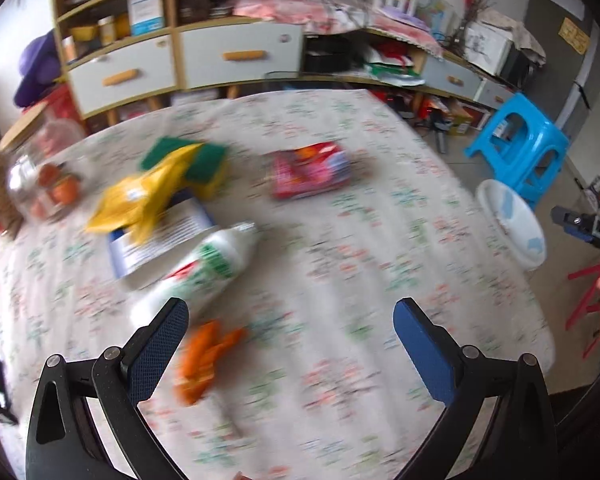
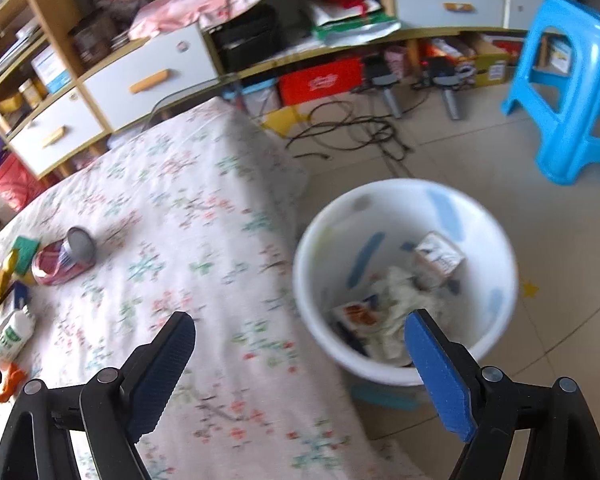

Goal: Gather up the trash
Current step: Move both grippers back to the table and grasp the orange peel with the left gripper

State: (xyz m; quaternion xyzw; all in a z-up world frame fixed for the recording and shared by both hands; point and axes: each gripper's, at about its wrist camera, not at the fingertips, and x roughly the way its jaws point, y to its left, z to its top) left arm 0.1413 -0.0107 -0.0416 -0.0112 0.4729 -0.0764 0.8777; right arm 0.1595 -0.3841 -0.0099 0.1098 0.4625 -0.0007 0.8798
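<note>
So far, we judge the task partly done: the white bin [image 2: 406, 280] on the floor beside the counter [image 2: 204, 216] already holds several scraps, among them a small carton [image 2: 440, 258] and crumpled paper [image 2: 400, 300]. Trash still lies on the counter: orange peel [image 1: 204, 356], a white bottle [image 1: 204, 272] on its side, a yellow wrapper [image 1: 148, 200] lying over a blue-and-white box [image 1: 160, 236], and a red packet [image 1: 310, 174]. A green sponge [image 1: 188, 156] sits behind the wrapper; whether it counts as trash we cannot tell.

Left claw [image 1: 290, 344]: open, empty, above the counter, with the peel nearest its left finger. Right claw [image 2: 300, 368]: open, empty, straddling the counter edge and the bin. We judge several pickups remain.

View differences: the right wrist view looks into the bin and shows its contents; the left wrist view shows only the bin's rim at the counter's far edge. The left view gives the trash cluster large, though motion-blurred; the right view shows it small at the left margin, where the red packet looks more like a can with a grey round end. A jar of orange items [image 1: 48, 188] appears clearly in the left view only.
</note>
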